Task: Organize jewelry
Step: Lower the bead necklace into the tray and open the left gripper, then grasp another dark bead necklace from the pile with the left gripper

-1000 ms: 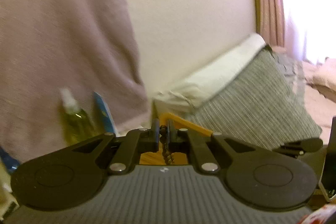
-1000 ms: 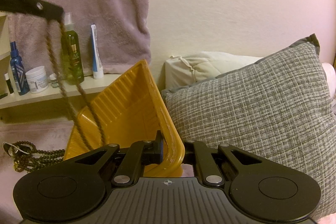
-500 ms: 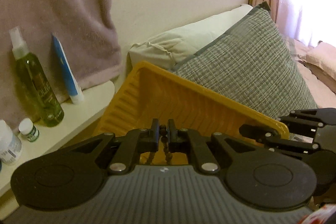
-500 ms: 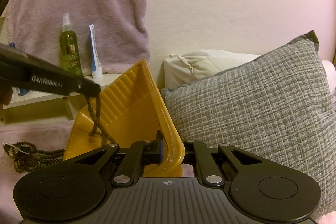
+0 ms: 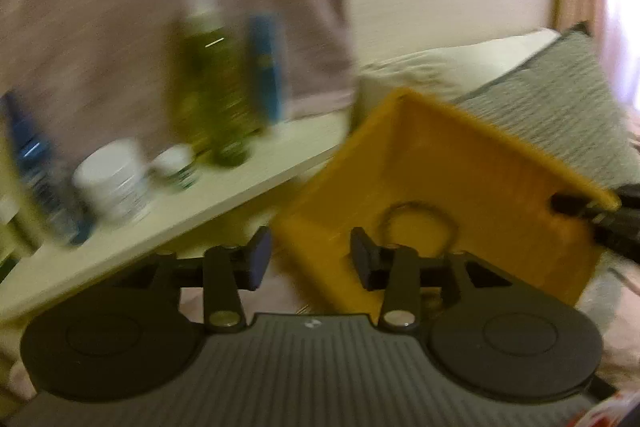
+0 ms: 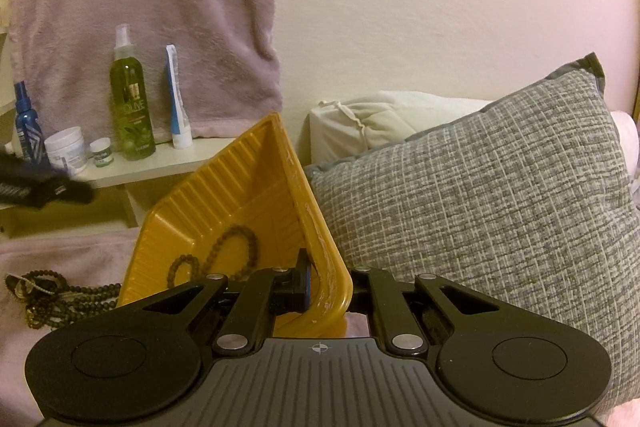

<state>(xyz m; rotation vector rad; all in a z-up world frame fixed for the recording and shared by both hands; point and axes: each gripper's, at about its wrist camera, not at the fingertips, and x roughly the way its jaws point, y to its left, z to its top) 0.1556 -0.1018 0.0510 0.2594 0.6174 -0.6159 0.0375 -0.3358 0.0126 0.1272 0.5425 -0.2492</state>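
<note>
A yellow ribbed tray (image 6: 248,203) is tilted up on the bed; my right gripper (image 6: 326,291) is shut on its near rim. A brown bead necklace (image 6: 224,255) lies inside the tray, and shows blurred in the left wrist view (image 5: 418,227). My left gripper (image 5: 310,259) is open and empty, just left of the tray (image 5: 460,179); it shows blurred at the left edge of the right wrist view (image 6: 44,187). More dark bead strands (image 6: 56,295) lie in a heap on the pink blanket left of the tray.
A white shelf (image 6: 132,163) behind holds a green spray bottle (image 6: 131,103), a blue tube (image 6: 176,99), a blue bottle (image 6: 27,123) and white jars (image 6: 66,149). A pink towel (image 6: 140,7) hangs above. A grey pillow (image 6: 492,195) and a white pillow (image 6: 384,123) sit right of the tray.
My left gripper lowered the bead necklace into the tray, opened and let it go, then swung away to the left. My right gripper has kept hold of the tray rim.
</note>
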